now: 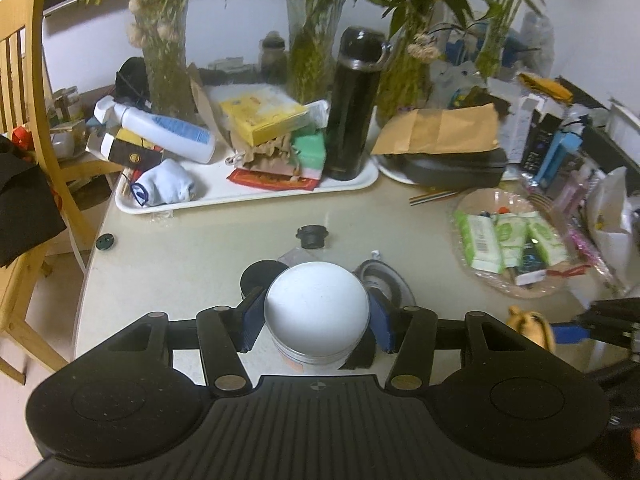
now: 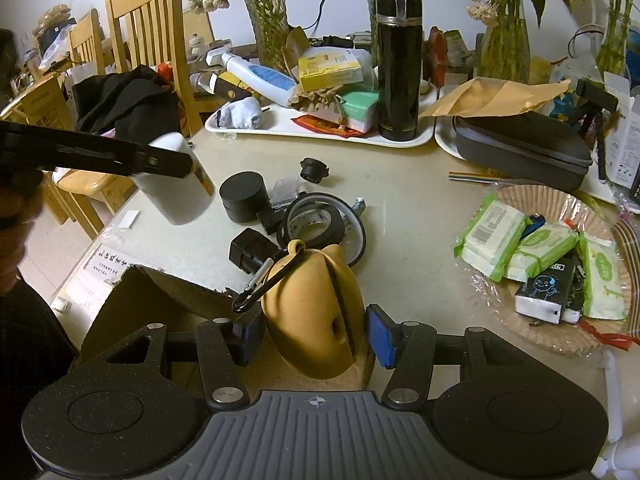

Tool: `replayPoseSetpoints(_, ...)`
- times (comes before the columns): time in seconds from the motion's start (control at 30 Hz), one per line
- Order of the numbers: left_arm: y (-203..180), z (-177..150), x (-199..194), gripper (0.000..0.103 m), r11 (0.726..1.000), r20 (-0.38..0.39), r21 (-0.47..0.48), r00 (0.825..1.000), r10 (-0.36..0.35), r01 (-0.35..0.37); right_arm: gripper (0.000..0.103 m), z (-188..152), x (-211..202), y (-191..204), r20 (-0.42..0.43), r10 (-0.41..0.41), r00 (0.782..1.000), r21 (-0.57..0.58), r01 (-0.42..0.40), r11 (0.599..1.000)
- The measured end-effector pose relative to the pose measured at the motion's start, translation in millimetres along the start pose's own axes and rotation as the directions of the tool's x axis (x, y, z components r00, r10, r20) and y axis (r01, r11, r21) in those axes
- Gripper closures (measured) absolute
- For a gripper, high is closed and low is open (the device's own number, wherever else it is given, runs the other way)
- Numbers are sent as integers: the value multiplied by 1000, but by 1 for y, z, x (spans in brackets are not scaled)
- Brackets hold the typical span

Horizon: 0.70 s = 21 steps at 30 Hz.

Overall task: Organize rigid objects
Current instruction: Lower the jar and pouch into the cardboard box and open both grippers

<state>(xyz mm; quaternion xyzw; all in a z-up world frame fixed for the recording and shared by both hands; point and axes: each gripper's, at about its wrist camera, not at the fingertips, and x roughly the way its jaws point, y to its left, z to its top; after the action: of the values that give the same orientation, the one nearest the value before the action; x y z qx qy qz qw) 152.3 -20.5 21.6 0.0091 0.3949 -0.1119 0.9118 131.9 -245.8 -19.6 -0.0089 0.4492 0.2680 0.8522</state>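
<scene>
Left wrist view: my left gripper (image 1: 316,320) clamps the white-lidded tin (image 1: 316,316) clear above the table (image 1: 180,248) for carrying, while my right gripper (image 2: 316,336) brackets the yellow pouch (image 2: 316,316), contact uncertain

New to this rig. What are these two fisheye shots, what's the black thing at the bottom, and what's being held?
There is no robot here. A person holds a two-finger gripper in each hand, and each gripper carries a fisheye camera looking along its fingers. The black shape at the bottom of each picture is that gripper's own body.

The left wrist view shows the left gripper, its blue-padded jaws closed on a white jar and holding it above the table.

The right wrist view shows the right gripper around a yellow case with a carabiner; whether the pads press on it is unclear. The left gripper with the jar also appears at the left of this view.

Loose on the table lie a black tub, a tape roll, a tray holding a black flask, and a basket of wipes.
</scene>
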Motion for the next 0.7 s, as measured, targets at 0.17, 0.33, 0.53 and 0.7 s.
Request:
replayPoseSetpoints(0.17,-3,-5,-18,50,1000,4,9,1000,-21,21,46,-1,2,3,-14,5,1000,-10,-5,1000)
replayPoseSetpoints(0.33,-7,-12,-33,50,999,-2,23,999,-45,45,46,-2,5,7,-34,18,999,-20,-19,1000)
replayPoseSetpoints(0.53,-12,-28,-42,50,997,-33,38,997,-71,73,46,-7,11,15,-89,56,994,-56,-61,997)
replayPoseSetpoints(0.7,-15,-44,-41,50,994,-73,47,993,-91,94,46,-12,19,27,-148,62,987,-112,-79,991)
